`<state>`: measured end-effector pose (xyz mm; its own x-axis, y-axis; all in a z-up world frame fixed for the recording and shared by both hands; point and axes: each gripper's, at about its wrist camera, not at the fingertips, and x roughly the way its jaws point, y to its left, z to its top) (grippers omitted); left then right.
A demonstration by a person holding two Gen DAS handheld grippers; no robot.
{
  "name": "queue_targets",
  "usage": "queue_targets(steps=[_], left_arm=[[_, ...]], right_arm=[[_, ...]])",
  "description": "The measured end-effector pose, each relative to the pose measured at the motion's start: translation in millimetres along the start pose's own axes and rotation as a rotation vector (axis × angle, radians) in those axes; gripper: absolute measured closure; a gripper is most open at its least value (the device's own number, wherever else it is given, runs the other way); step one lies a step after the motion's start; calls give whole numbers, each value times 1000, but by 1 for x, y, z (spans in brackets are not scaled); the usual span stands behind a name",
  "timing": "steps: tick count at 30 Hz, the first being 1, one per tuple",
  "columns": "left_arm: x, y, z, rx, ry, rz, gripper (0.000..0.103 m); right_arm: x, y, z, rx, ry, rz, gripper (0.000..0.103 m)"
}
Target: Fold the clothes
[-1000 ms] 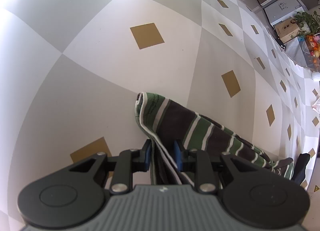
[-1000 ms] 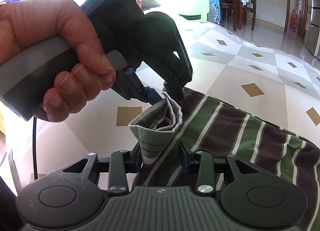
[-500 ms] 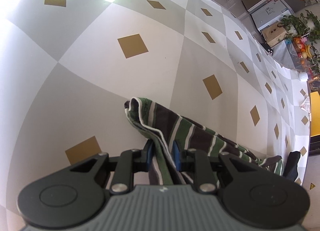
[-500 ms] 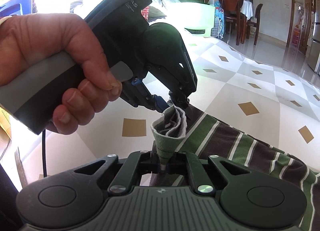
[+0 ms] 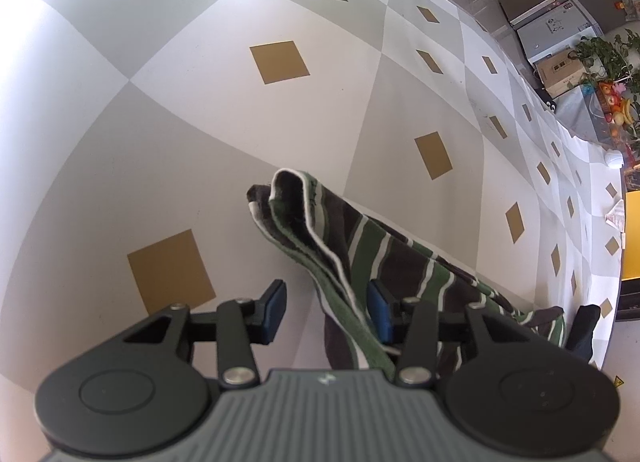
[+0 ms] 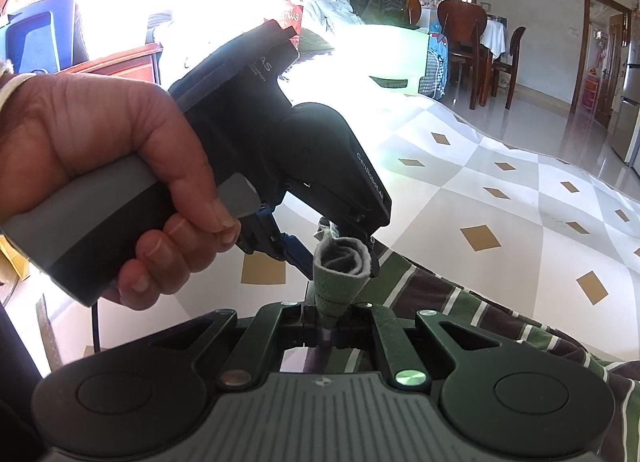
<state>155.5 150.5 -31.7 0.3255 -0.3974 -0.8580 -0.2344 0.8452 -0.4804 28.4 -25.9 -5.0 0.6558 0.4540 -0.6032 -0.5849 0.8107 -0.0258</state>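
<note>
A green, brown and white striped garment (image 5: 360, 246) lies on the checked surface, one corner lifted. In the left wrist view my left gripper (image 5: 326, 298) is opening. The folded edge hangs between its blue pads and leans on the right pad, while the left pad stands apart. In the right wrist view my right gripper (image 6: 328, 322) is shut on the bunched corner (image 6: 340, 274) of the striped garment (image 6: 460, 314). The left gripper (image 6: 334, 254) sits just above that corner, held by a hand (image 6: 100, 165).
The surface (image 5: 200, 141) is checked grey and white with gold diamonds. Its edge runs along the right, with cabinets (image 5: 552, 29), a box and fruit beyond. In the right wrist view, wooden chairs and a table (image 6: 476, 45) stand at the back.
The left gripper's jaws have parted and released the garment edge. The right gripper closed on the bunched corner and rose slightly with it.
</note>
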Motion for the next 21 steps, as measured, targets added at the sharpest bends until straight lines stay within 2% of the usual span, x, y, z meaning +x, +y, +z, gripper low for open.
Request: queue_targets(steps=[1, 3, 9, 12, 21], left_arm=[[0, -1, 1, 0, -4, -4, 65], [0, -4, 2, 6, -17, -14, 80], [-9, -16, 3, 36, -74, -41, 91], [-18, -22, 2, 41, -106, -71, 91], [-28, -40, -7, 43, -140, -156, 91]], right_arm=[[0, 0, 0, -3, 0, 2, 97], [0, -1, 0, -4, 1, 0, 97], [-2, -5, -1, -1, -5, -12, 97], [-6, -8, -1, 1, -13, -19, 97], [-25, -18, -4, -9, -40, -44, 97]])
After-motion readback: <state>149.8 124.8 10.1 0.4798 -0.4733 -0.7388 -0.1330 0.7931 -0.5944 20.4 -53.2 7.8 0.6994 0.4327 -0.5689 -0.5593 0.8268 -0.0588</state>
